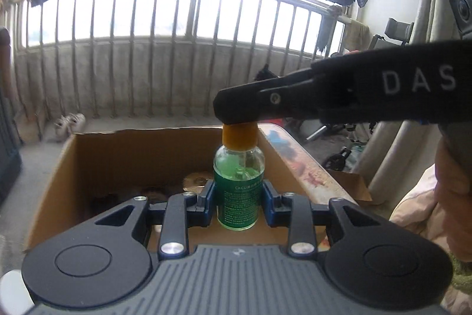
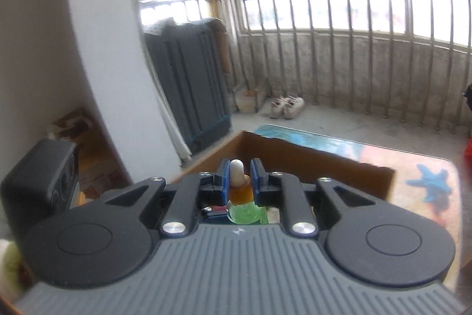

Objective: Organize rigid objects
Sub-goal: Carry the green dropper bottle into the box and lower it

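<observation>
One cardboard box (image 1: 97,158), open-topped, sits on one patterned table (image 2: 413,182). Two grippers, one bottle. Left gripper (image 1: 238,197) clamps the bottle (image 1: 238,185) at its green label, above the box. Right gripper (image 2: 238,177) is closed on the bottle's top at the white bulb and amber cap. Bottle: clear glass, green liquid. Long axis vertical, cap upward.
</observation>
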The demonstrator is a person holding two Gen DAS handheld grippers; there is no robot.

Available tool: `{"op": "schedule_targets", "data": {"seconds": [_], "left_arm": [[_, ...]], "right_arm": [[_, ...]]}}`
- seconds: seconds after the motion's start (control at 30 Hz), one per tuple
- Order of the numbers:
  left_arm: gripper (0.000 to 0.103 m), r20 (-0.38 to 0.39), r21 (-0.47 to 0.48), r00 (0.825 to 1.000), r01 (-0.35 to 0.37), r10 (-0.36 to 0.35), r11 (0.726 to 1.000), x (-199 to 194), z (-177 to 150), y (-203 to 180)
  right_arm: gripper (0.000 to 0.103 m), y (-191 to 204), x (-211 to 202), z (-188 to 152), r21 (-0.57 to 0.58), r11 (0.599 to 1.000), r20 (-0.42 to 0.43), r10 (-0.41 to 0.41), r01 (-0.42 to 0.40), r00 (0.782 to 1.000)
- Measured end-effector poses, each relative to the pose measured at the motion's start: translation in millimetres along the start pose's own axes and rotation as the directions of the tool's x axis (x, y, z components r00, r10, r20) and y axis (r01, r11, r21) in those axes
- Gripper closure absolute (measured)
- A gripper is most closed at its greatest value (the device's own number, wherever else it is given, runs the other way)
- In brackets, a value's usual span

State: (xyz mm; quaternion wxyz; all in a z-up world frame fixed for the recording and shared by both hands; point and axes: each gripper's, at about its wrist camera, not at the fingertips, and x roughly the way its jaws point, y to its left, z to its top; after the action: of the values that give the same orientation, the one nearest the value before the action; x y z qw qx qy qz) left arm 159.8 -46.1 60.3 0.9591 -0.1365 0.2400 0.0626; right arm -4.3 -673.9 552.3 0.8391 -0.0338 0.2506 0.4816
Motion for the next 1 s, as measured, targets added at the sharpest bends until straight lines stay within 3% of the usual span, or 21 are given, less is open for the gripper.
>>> {"op": "schedule_targets", "data": {"seconds": [0.17, 0.43, 0.63, 1.0], "left_arm": [[0.070, -0.110, -0.041, 0.993, 0.049, -0.053, 0.998, 72, 13, 5], [0.070, -0.279, -0.117, 0.957, 0.048, -0.079, 0.992, 147, 13, 11], [0.067, -0.334, -0.122, 0.938, 0.056, -0.094, 0.991, 142, 22, 22], [0.060, -0.350, -0.149, 0.931, 0.051, -0.100, 0.988, 144, 17, 28]], "right_arm": [[0.090, -57, 30, 5, 0.037, 0.999, -0.084, -0.033, 0.036, 0.996], [0.090, -115, 87, -8, 0.094, 0.994, -0.196, -0.036, 0.055, 0.980], [0.095, -126, 110, -18, 0.088, 0.993, -0.247, -0.048, 0.072, 0.968], [0.095, -118, 127, -26, 0.002, 0.994, -0.284, -0.103, 0.108, 0.953]]}}
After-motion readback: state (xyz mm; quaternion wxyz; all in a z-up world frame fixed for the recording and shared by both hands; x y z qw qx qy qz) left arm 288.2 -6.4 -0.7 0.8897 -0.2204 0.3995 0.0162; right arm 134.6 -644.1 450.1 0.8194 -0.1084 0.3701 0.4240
